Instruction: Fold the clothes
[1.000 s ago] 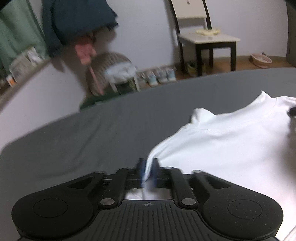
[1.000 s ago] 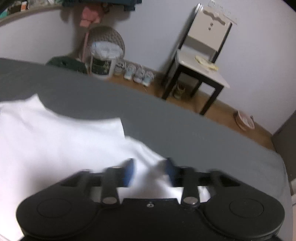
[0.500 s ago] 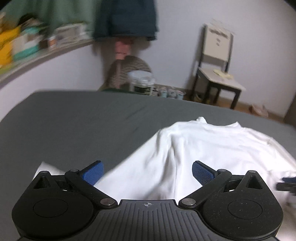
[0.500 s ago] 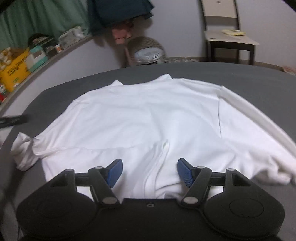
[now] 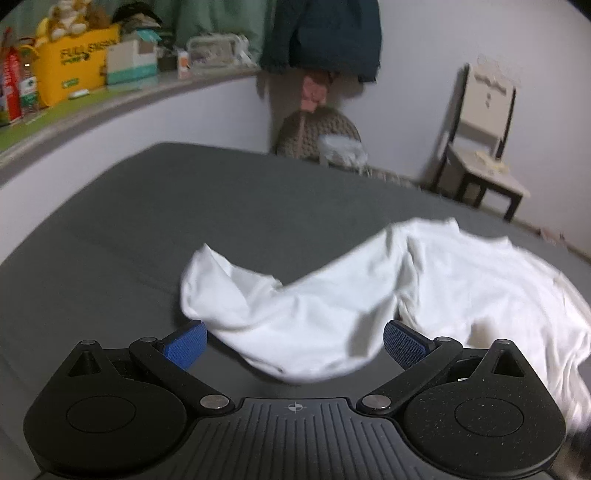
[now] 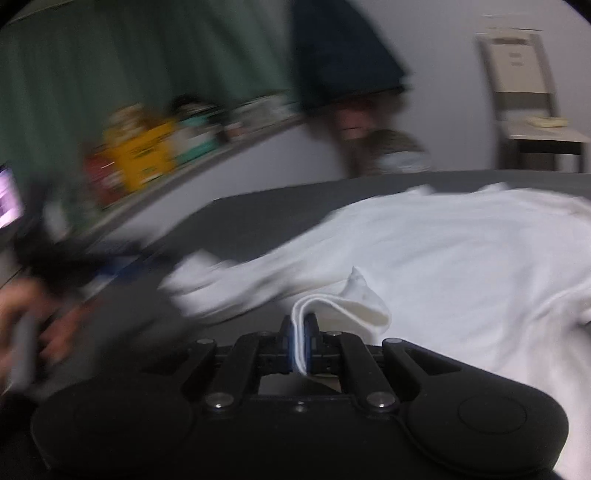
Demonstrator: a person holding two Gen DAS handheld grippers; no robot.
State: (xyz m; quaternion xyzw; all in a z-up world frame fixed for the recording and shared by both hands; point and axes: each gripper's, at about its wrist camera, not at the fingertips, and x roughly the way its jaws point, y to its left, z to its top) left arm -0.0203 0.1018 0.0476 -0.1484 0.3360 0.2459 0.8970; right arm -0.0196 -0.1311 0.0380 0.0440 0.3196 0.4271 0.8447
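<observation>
A white shirt (image 5: 461, 273) lies spread on the grey bed (image 5: 184, 206), one long sleeve (image 5: 295, 314) trailing toward me. My left gripper (image 5: 293, 345) is open wide; the sleeve's end lies between its blue pads (image 5: 184, 341) without being pinched. In the right wrist view the white shirt (image 6: 461, 251) fills the right side, and my right gripper (image 6: 300, 341) is shut on a folded edge of its cloth (image 6: 332, 306). The left gripper and the hand (image 6: 26, 317) holding it show as a blur at the left.
A ledge (image 5: 110, 99) along the wall carries a yellow box (image 5: 74, 70) and other cartons. Dark clothes (image 5: 325, 33) hang above a woven basket (image 5: 317, 136). A chair (image 5: 484, 147) stands at the back right. Bare grey sheet lies to the left of the shirt.
My left gripper let go of the shirt's edge, opened wide and swung over to the sleeve. My right gripper moved along the shirt and closed on a fold of its cloth.
</observation>
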